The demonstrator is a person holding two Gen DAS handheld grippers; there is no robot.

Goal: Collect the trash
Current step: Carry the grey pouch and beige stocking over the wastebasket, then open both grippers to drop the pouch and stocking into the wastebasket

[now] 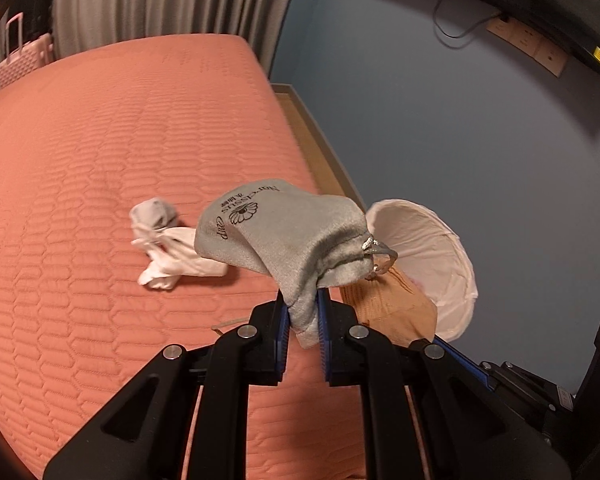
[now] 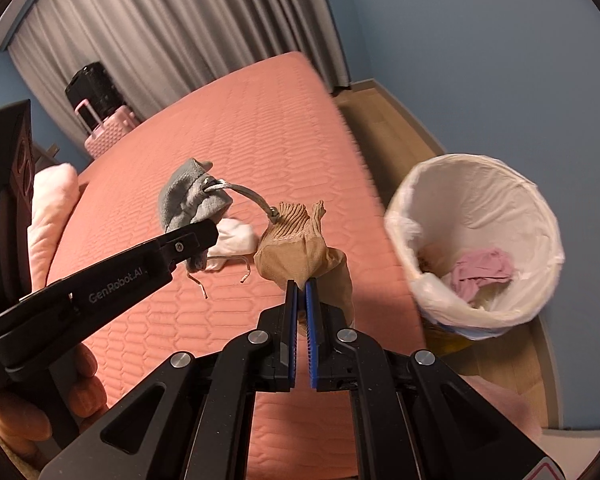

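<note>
Left gripper (image 1: 304, 316) pinched tight on a grey drawstring pouch (image 1: 284, 232), jaws parted only by the cloth; right gripper (image 2: 301, 292) almost fully closed on a tan stocking (image 2: 300, 248), both held clear above the coral bedspread (image 1: 120, 140). The pouch cord (image 2: 248, 196) loops across to the stocking and looks snagged on its ribbed cuff, so moving the hands apart could tug either piece loose. White crumpled sock (image 1: 168, 248) lies on the bed; lined bin (image 2: 476, 240) stands on the floor beside it, and a drop short lands on the floor.
</note>
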